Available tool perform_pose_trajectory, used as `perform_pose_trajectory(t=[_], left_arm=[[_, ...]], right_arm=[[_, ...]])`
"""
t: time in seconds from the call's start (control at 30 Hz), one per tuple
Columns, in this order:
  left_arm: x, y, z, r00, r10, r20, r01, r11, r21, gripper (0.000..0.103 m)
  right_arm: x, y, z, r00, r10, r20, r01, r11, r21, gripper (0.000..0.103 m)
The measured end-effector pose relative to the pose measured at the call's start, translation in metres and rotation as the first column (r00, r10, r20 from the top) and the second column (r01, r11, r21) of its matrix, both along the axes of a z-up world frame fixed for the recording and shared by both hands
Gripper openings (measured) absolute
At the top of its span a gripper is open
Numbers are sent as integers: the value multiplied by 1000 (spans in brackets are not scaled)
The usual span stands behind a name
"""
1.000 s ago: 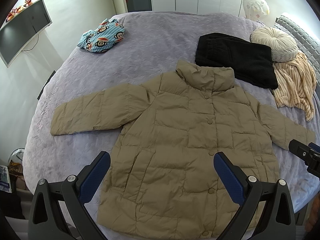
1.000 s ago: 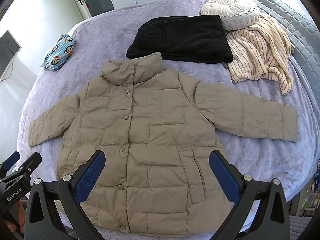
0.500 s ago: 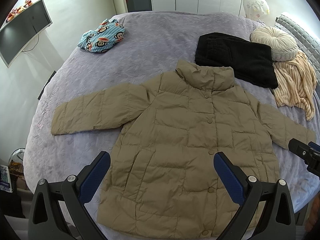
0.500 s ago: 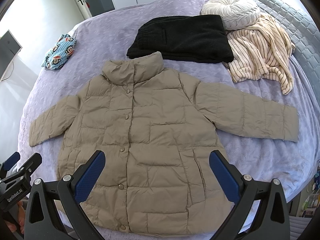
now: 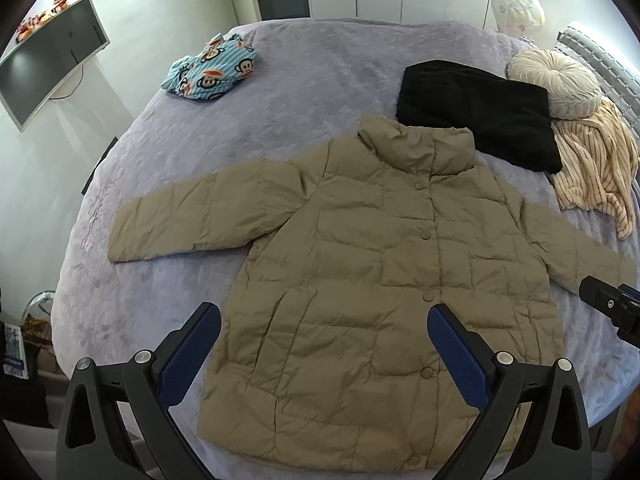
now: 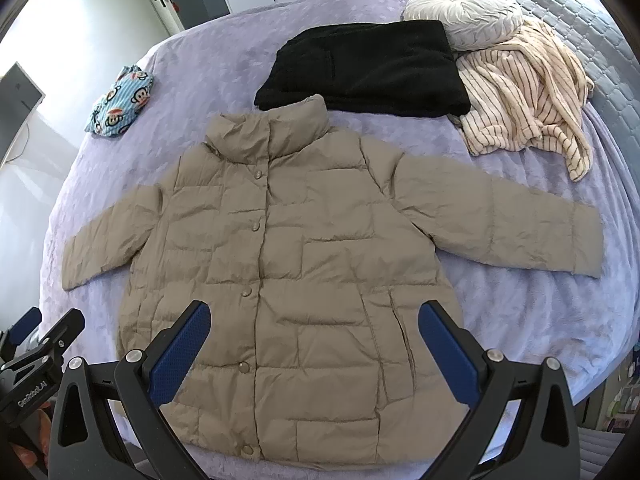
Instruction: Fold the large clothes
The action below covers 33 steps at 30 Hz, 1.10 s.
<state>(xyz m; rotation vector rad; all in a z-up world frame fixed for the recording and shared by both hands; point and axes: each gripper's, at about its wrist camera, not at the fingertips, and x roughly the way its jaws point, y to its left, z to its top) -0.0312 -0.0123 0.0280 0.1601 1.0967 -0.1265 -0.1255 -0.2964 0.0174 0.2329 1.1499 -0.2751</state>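
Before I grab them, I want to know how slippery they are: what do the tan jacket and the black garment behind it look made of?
The tan jacket looks like thin synthetic shell over padding: stitched puffy panels, fine wrinkles, slight sheen, so probably slick. The black garment looks like matte, fuzzy fleece or knit; probably grippier.

a tan quilted jacket [image 5: 372, 264] is laid flat, front up. it is buttoned shut. both sleeves are spread outward.
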Motion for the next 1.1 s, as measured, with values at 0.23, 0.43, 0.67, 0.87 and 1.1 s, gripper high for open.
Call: perform_pose_trajectory(t=[0.23, 0.43, 0.67, 0.87, 1.1], left_arm=[[-6, 4, -3, 1000, 1, -16, -2, 999, -35, 103], [1, 22, -13, 998, 22, -50, -25, 998, -61, 103], [27, 67, -37, 992, 69, -105, -80, 991, -106, 103], [60, 113, -71, 983, 67, -173, -100, 977, -191, 103], [114, 198, -129, 965, 115, -235, -213, 870, -445, 103]], right_arm=[[0, 4, -4, 999, 41, 6, -41, 999, 19, 103], [4, 6, -11, 999, 36, 4, -36, 995, 89, 103], [15, 33, -29, 999, 39, 4, -39, 990, 134, 103], [38, 74, -53, 993, 44, -106, -32, 993, 112, 103], [63, 125, -86, 986, 34, -165, -8, 988, 153, 103]])
